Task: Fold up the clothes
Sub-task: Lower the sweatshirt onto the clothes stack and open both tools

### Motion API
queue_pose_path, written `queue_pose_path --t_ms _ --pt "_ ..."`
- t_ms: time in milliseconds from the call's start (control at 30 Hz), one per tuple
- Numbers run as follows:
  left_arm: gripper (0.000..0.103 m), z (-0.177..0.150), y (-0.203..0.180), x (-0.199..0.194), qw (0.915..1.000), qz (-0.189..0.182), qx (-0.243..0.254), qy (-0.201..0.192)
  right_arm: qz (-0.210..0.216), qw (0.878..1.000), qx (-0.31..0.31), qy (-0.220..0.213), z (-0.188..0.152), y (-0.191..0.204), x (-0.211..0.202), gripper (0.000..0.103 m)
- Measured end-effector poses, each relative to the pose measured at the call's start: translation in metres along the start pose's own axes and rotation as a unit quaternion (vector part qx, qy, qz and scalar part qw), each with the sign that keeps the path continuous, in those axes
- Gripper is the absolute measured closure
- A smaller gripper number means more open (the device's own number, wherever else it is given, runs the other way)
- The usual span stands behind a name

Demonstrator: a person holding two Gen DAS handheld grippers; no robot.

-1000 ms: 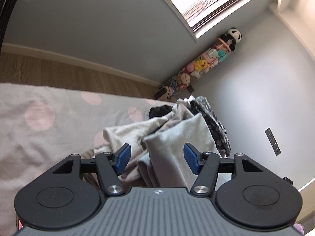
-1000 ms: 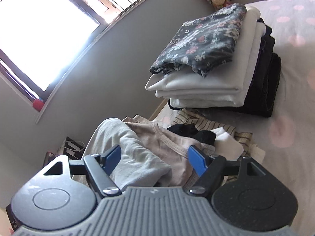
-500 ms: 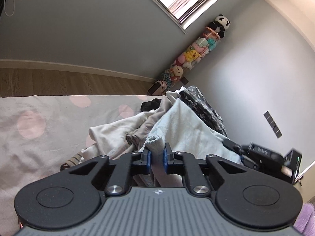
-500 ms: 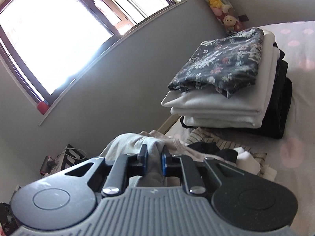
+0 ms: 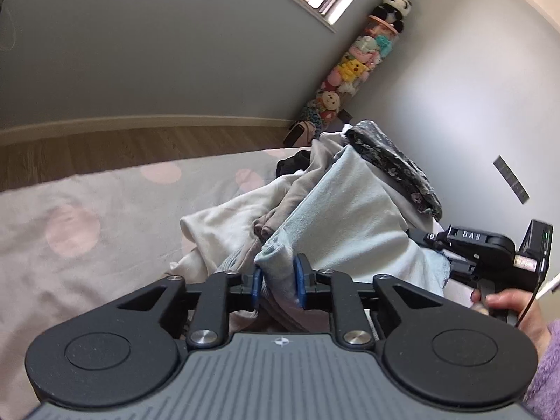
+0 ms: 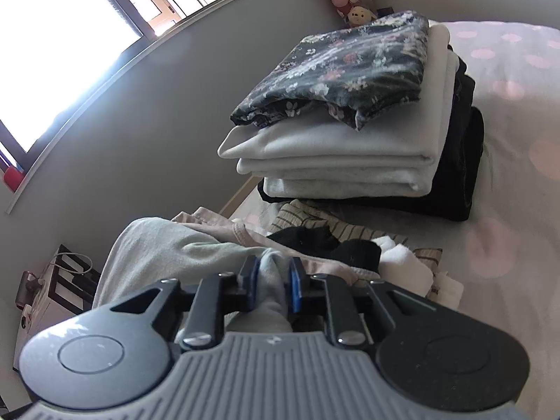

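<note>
1. Blue-padded and black-armed, your left gripper (image 5: 278,285) is closed tight on a bunched edge of the pale blue-grey garment (image 5: 346,220); the cloth fills the narrow gap between its two pads.
2. Your right gripper (image 6: 271,283) is clamped the same way on another fold of that one pale garment (image 6: 164,248), so you hold it at two places.
3. From the left wrist view the garment stretches between your grippers, raised above the loose heap of unfolded clothes (image 5: 224,227) on the bed; your right hand (image 5: 514,306), in a purple fuzzy sleeve (image 5: 546,378), shows at the edge.
4. In that heap you can count a beige piece (image 6: 224,227), a black piece (image 6: 325,243), a striped piece (image 6: 315,213) and a white piece (image 6: 402,262), all just beyond your right gripper.
5. Past the heap stands one folded stack: a dark floral garment (image 6: 350,70) on top, folded white cloth (image 6: 332,161) below, black clothes (image 6: 465,161) at the bottom.
6. Everything rests on the grey bedspread with pink dots (image 5: 87,227).
7. One tall column of plush toys (image 5: 353,66) stands in the room's corner.
</note>
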State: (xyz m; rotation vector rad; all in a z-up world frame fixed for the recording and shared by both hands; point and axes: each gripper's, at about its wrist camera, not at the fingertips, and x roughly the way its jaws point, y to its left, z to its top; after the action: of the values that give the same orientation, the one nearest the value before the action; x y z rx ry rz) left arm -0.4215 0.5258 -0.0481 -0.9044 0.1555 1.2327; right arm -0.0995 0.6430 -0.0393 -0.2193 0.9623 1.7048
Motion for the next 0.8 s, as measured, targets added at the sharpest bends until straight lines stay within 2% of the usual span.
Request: queue_pose_path --t_ms 133,267,500,567,633,733,800 --pt "0.075 0.016 -0.013 -0.027 0.9982 0.006 0.055 -0.022 -0.006 0.999 -0.032 -0.035 0.009 0.008 -0.035 0.071" --pt "0.075 0.041 -0.037 -0.032 0.9924 -0.006 0.120 -0.028 0.000 0.996 -0.081 -0.041 0.000 0.031 -0.062 0.071" --pt "0.075 0.078 -0.084 0.020 0.9742 -0.061 0.214 0.034 -0.021 0.982 -0.186 -0.008 -0.025 0.069 -0.062 0.070" --pt "0.075 0.085 -0.092 0.036 0.9672 -0.063 0.244 0.032 -0.027 0.976 -0.216 0.003 -0.033 0.080 -0.061 0.068" --pt "0.085 0.089 -0.094 0.056 0.9612 -0.066 0.263 0.050 -0.037 0.971 -0.235 0.014 -0.036 0.085 -0.054 0.062" --pt "0.092 0.085 -0.091 0.084 0.9490 -0.064 0.299 0.078 -0.055 0.966 -0.250 0.033 -0.041 0.083 -0.037 0.059" --pt "0.094 0.082 -0.087 0.101 0.9434 -0.058 0.312 0.095 -0.050 0.968 -0.243 0.039 -0.043 0.076 -0.027 0.058"
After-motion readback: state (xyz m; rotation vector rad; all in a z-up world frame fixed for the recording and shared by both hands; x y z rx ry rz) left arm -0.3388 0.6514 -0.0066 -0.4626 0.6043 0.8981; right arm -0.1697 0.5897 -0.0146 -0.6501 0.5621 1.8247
